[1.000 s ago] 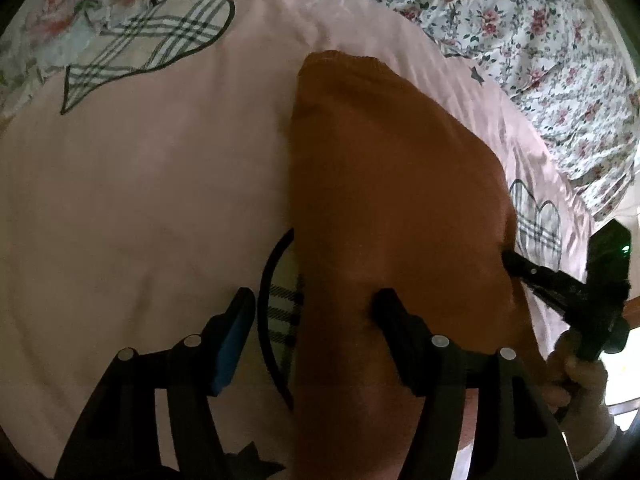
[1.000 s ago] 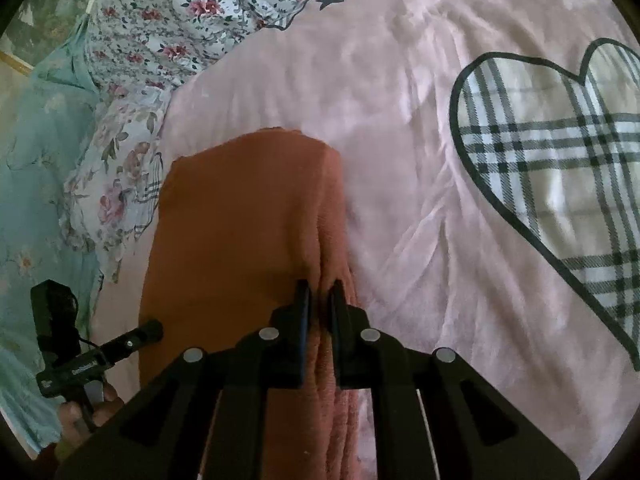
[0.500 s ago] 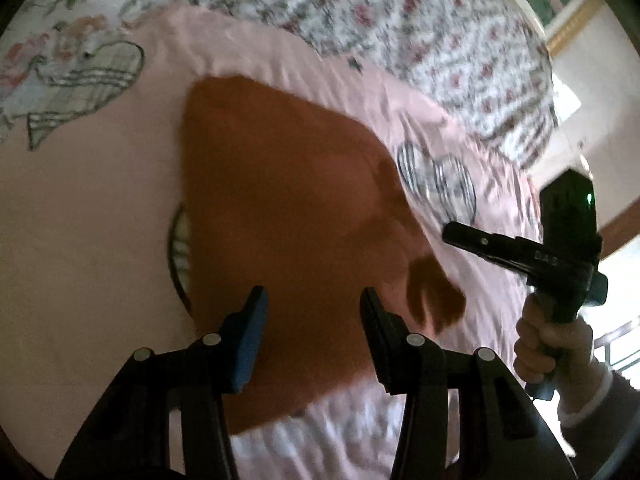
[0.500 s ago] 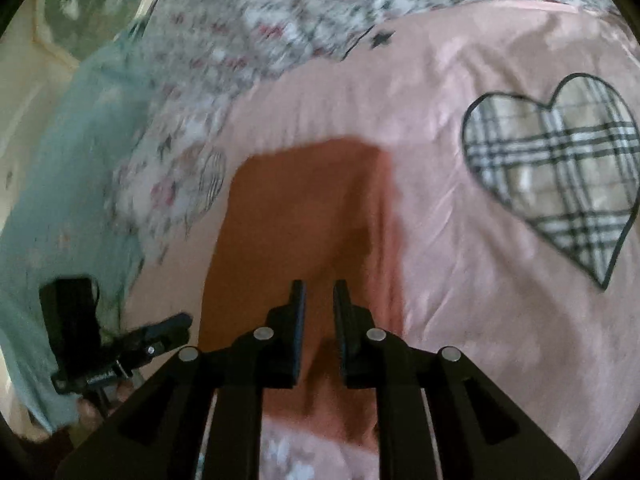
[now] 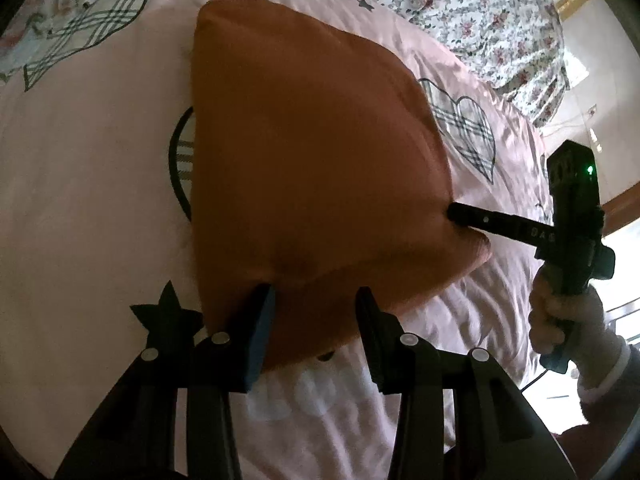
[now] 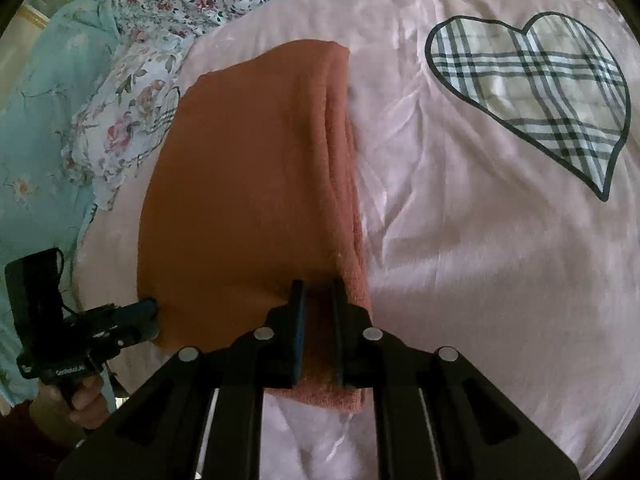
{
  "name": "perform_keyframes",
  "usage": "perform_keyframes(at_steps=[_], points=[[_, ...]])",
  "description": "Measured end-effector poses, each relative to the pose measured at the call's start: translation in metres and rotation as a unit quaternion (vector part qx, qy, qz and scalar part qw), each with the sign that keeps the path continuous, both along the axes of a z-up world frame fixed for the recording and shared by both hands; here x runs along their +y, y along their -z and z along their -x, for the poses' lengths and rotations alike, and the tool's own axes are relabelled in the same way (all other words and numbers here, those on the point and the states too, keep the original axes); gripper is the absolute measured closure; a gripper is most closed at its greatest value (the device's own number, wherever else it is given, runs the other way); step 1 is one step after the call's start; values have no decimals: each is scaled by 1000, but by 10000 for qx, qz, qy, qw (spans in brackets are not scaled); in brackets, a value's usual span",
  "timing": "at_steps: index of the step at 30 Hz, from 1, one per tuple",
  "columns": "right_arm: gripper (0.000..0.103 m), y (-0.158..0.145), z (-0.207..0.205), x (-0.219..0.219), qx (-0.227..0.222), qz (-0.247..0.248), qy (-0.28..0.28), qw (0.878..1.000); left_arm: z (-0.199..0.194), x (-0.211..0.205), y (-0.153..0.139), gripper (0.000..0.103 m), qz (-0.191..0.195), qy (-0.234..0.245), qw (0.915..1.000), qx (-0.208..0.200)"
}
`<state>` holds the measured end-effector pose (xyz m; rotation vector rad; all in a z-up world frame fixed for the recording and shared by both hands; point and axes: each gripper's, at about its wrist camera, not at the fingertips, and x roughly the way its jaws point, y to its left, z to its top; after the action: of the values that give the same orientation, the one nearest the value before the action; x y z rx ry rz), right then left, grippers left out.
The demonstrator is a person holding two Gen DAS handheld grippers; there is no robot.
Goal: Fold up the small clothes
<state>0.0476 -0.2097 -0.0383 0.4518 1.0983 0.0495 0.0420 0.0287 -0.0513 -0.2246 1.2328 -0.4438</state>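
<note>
The right gripper (image 6: 318, 320) has its jaws drawn narrow around the near right corner of the orange folded cloth (image 6: 248, 184), and it seems to pinch the stacked layers there; the left gripper (image 5: 316, 320) has its jaws wide apart, straddling the near edge of the same cloth without pressing it. The cloth lies flat on the pink bedsheet (image 6: 460, 260), already doubled, with several layers visible along its right edge; a plaid heart patch (image 6: 532, 92) is well apart to the right, and a floral quilt (image 5: 460, 4) lies beyond the sheet. I judge that one fold is finished and the next fold is being prepared; the next move calls for the left gripper to close on its corner, then both to lift the near edge together and carry it evenly to the far edge.
</note>
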Motion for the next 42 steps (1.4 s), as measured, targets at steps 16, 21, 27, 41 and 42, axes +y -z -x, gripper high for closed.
perform_keyframes(at_steps=[16, 21, 27, 41, 42], points=[[88, -29, 20, 18, -336, 170, 181, 9991, 17, 20, -20, 47, -250, -66, 9994, -231], [77, -43, 23, 21, -486, 187, 214, 9984, 24, 29, -37, 42, -350, -206, 9985, -374], [72, -50, 27, 19, -599, 215, 370, 9973, 25, 41, -45, 42, -437, -384, 9974, -431], [36, -61, 76, 65, -656, 807, -28, 9946, 59, 36, -69, 22, -1428, -294, 9840, -1025], [35, -60, 80, 69, -618, 853, -48, 9944, 61, 37, -67, 22, -1484, -283, 9836, -987]])
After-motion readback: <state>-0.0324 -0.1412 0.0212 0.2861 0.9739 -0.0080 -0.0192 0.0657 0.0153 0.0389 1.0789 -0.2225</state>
